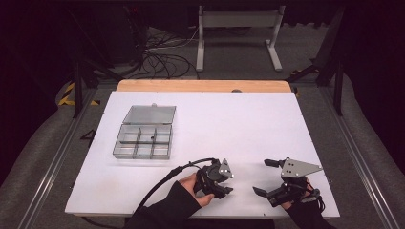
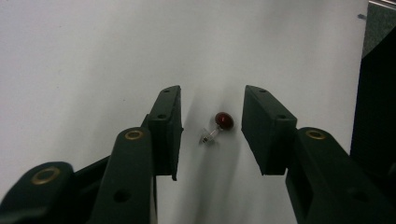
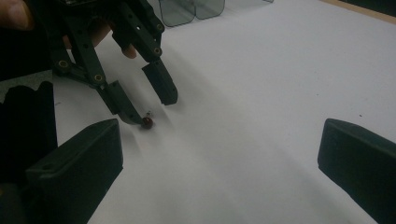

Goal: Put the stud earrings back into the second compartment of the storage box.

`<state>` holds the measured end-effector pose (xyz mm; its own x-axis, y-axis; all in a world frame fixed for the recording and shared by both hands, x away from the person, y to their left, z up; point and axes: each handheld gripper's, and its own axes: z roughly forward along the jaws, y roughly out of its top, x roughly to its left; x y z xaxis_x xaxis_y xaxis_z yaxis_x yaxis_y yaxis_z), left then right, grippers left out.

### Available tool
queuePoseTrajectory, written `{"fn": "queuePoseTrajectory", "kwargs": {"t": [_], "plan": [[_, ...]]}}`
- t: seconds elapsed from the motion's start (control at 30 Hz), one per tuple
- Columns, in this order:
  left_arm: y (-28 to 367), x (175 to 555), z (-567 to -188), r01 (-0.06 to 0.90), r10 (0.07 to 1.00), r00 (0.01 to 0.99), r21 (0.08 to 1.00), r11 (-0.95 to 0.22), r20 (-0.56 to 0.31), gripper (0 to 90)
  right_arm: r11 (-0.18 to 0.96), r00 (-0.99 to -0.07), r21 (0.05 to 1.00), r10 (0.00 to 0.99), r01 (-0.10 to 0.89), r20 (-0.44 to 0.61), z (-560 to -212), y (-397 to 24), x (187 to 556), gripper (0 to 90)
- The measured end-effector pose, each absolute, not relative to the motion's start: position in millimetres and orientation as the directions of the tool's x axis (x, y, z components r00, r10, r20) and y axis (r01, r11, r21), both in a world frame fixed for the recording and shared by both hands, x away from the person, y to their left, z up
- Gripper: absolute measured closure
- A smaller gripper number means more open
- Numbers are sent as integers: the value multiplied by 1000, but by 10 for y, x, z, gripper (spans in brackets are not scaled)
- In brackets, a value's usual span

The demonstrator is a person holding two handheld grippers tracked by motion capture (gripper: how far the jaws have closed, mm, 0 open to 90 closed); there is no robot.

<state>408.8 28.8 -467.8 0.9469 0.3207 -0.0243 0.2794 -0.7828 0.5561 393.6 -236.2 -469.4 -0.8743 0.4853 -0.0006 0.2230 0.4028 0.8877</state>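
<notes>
A tiny pin (image 2: 219, 125) with a dark red ball head and a clear stub lies on the white table top (image 1: 229, 124). My left gripper (image 2: 212, 95) is open, with one jaw on each side of the pin and neither touching it. In the right gripper view the pin (image 3: 147, 122) rests beside the tip of the left gripper (image 3: 152, 109), which a hand holds. The high view puts the left gripper (image 1: 227, 188) near the front edge. To its right, my right gripper (image 1: 263, 177) is open wide and holds nothing, as the right gripper view shows (image 3: 219, 133).
A clear plastic compartment box (image 1: 143, 141) stands at the left of the table, its lid (image 1: 150, 114) laid open behind it. One compartment holds a small dark item (image 1: 152, 138). A wooden strip (image 1: 203, 86) runs along the far edge. Cables and a metal stand lie beyond.
</notes>
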Motion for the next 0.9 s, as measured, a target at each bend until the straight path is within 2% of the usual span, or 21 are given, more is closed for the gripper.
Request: {"fn": "queuePoseTrajectory", "kwargs": {"t": [0.33,0.5,0.9], "plan": [[241,4072,-4735,265,307,952,534,-803,-11,654,406,-875,886,484,224,0,-4698,-2360,3937,5],[244,4080,-4726,263,312,950,524,-810,6,744,406,-874,886,485,224,-2,-4699,-2366,3939,5],[229,4064,-4702,255,310,951,525,-812,17,760,407,-874,885,485,224,-2,-4701,-2371,3941,5]]}}
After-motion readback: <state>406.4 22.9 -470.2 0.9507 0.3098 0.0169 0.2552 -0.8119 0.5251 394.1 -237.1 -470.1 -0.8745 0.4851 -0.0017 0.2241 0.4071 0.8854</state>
